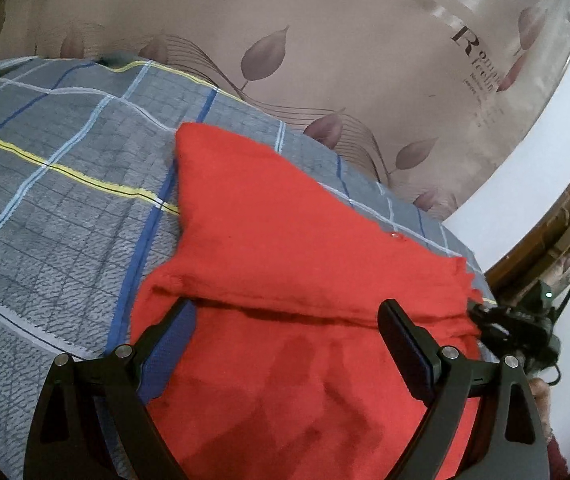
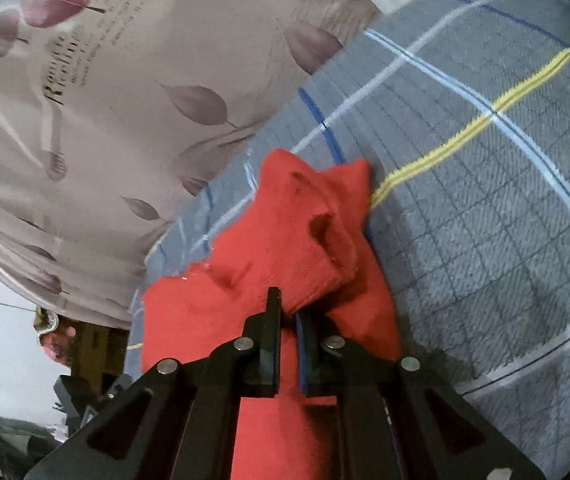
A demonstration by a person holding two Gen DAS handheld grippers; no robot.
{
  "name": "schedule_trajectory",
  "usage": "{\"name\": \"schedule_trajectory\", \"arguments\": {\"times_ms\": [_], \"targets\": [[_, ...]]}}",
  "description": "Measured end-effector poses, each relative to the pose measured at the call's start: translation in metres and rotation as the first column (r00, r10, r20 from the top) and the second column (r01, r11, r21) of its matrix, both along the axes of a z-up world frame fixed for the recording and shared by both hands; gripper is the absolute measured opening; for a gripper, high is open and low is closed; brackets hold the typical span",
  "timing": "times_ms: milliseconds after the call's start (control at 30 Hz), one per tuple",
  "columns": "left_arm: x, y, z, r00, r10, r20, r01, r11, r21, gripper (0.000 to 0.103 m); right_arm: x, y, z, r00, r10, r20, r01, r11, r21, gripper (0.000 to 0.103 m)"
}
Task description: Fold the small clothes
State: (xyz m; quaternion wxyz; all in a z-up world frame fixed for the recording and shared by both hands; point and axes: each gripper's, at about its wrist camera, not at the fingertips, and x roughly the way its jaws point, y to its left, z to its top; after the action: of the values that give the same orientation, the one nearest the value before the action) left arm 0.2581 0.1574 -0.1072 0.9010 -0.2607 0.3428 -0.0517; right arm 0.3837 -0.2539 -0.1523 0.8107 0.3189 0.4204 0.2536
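Left wrist view: my left hand-held gripper (image 1: 285, 312) is spread wide over the red garment (image 1: 285, 220), one finger (image 1: 165, 332) tucked under a folded edge, the other resting above the cloth; it pinches nothing. The garment lies on the bed, on a grey checked bedspread (image 1: 53, 200) with blue, white and yellow lines, near the edge that faces a leaf-printed curtain (image 1: 325, 40).

Right wrist view: my right hand-held gripper (image 2: 288, 312) is pressed together on a bunched fold of the red garment (image 2: 277, 232), lifting it so the cloth rises in a peaked ridge above the bedspread (image 2: 485, 220).

Step in hand, as I judge it: one fold is being carried across, the right side drawing a flap over while the left stands ready at the crease. The next move calls for laying the lifted flap flat over the body of the garment, then letting go without dragging it.

The garment is a bright red knit, soft and limp, with a small clear button (image 1: 397, 236) near one seam. Its outline is uneven; which part is sleeve or hem I cannot tell.
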Motion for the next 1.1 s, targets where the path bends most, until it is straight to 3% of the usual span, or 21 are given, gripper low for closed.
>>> {"name": "schedule_trajectory", "arguments": {"times_ms": [267, 333, 467, 500, 567, 667, 800, 1000, 1100], "targets": [[0.000, 0.001, -0.002, 1.000, 0.014, -0.015, -0.014, 1.000, 0.005, 0.092, 0.012, 0.003, -0.008, 0.998, 0.016, -0.055, -0.017, 1.000, -0.020, 0.008], [-0.001, 0.003, 0.001, 1.000, 0.009, -0.013, -0.009, 1.000, 0.002, 0.092, 0.005, -0.003, -0.005, 0.998, 0.006, -0.055, -0.006, 1.000, -0.005, 0.013], [-0.022, 0.012, 0.012, 0.999, -0.031, -0.018, 0.030, 0.999, -0.033, 0.092, -0.053, -0.007, 0.021, 0.999, 0.047, 0.025, -0.046, 0.998, -0.045, 0.056], [-0.031, 0.015, 0.015, 0.999, -0.042, -0.017, 0.041, 0.999, -0.035, 0.092, -0.069, -0.007, 0.025, 0.996, 0.073, 0.043, -0.070, 0.995, -0.068, 0.063], [-0.054, 0.019, 0.021, 0.997, -0.065, -0.028, 0.065, 0.998, -0.007, 0.092, -0.112, -0.008, 0.031, 0.988, 0.136, 0.071, -0.129, 0.986, -0.105, 0.069], [-0.087, 0.023, 0.025, 0.994, -0.100, -0.053, 0.101, 0.995, 0.013, 0.092, -0.166, -0.011, 0.028, 0.976, 0.208, 0.060, -0.198, 0.969, -0.147, 0.070], [-0.135, 0.029, 0.023, 0.989, -0.125, -0.084, 0.124, 0.992, -0.016, 0.092, -0.225, -0.011, 0.016, 0.965, 0.259, 0.033, -0.246, 0.944, -0.220, 0.070], [-0.190, 0.030, 0.006, 0.978, -0.181, -0.103, 0.161, 0.970, -0.181, 0.092, -0.273, -0.016, 0.002, 0.959, 0.283, 0.011, -0.277, 0.946, -0.169, 0.070], [-0.207, 0.018, 0.007, 0.968, -0.237, -0.083, 0.220, 0.960, -0.174, 0.092, -0.288, -0.013, -0.001, 0.958, 0.287, 0.030, -0.279, 0.947, -0.158, 0.070]]}}
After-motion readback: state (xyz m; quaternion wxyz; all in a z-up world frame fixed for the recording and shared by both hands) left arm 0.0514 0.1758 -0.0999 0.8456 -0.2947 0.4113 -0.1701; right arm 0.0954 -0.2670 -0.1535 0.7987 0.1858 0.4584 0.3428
